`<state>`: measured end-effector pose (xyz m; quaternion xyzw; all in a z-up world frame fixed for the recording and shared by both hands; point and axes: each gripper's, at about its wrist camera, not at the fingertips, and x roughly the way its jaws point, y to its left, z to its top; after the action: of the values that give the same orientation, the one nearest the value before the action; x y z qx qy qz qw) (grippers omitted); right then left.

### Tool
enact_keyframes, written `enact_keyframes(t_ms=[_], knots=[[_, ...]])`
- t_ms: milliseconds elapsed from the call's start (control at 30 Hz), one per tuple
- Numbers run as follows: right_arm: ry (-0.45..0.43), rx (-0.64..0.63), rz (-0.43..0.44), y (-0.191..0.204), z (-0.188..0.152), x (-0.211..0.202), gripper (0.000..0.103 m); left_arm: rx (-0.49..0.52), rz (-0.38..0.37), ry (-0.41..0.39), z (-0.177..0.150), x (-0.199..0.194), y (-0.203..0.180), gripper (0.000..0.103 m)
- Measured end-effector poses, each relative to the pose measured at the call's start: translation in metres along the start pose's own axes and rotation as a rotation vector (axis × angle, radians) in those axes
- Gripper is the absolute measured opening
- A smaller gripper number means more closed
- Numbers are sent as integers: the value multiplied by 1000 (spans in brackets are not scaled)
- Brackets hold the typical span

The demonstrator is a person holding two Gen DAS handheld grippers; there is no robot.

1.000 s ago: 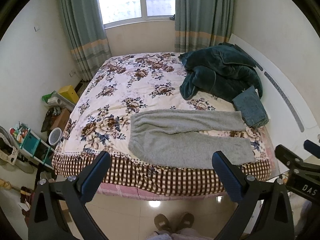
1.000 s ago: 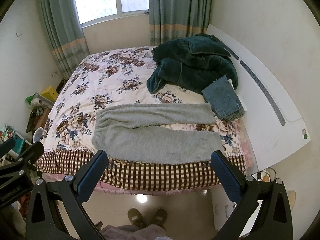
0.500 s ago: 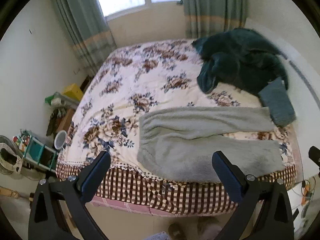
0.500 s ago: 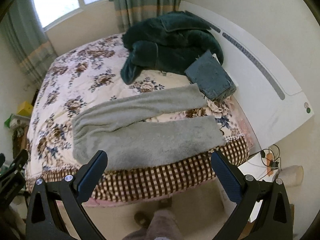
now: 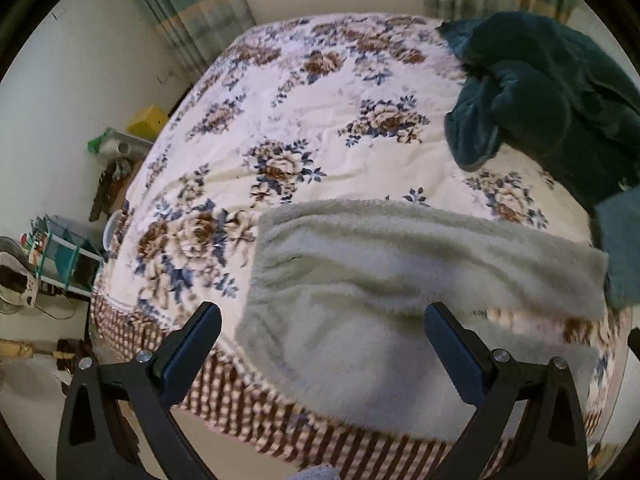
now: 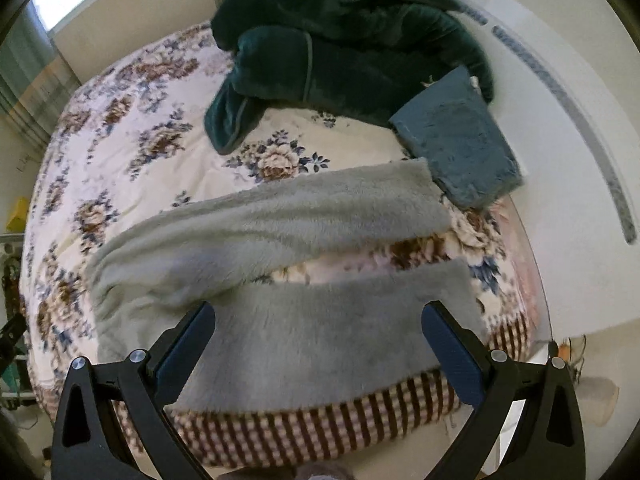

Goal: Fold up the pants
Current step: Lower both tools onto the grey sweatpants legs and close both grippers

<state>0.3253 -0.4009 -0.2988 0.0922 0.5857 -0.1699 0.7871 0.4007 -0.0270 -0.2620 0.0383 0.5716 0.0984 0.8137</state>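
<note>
Grey fleece pants (image 5: pixel 360 292) lie flat on the floral bed (image 5: pixel 320 128), waist to the left, two legs spread apart to the right; they also show in the right wrist view (image 6: pixel 304 280). My left gripper (image 5: pixel 320 340) is open and empty, above the waist end near the bed's front edge. My right gripper (image 6: pixel 318 336) is open and empty, above the near leg.
A dark green blanket (image 6: pixel 344 52) is heaped at the bed's far right. A folded blue garment (image 6: pixel 460 140) lies beside the far leg's cuff. A white headboard (image 6: pixel 580 160) stands on the right. Shelves and clutter (image 5: pixel 60 248) stand on the floor at left.
Both grippers have moved forward and down toward the bed; the pants now fill much more of each view. The pants have not moved.
</note>
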Motion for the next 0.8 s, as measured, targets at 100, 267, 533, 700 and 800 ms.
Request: enact_keyframes(t_ms=[100,267,533,700,800], knots=[[20,10,-28,0,35,68,103,-53,-4,62,24,56,-11,103],[89,100,-29,-5,79,188,103,-177,-58,218,61,174,-26,103],[244,393,57,-27,128,366,103,-391,-105,439,108,335,-42,102],[327,505,31,-32,140,444,103,-467,-124,516,114,376,-45,99],[343,574,41,-36,147,478,103,-516,-126,547,112,387,-43,87]])
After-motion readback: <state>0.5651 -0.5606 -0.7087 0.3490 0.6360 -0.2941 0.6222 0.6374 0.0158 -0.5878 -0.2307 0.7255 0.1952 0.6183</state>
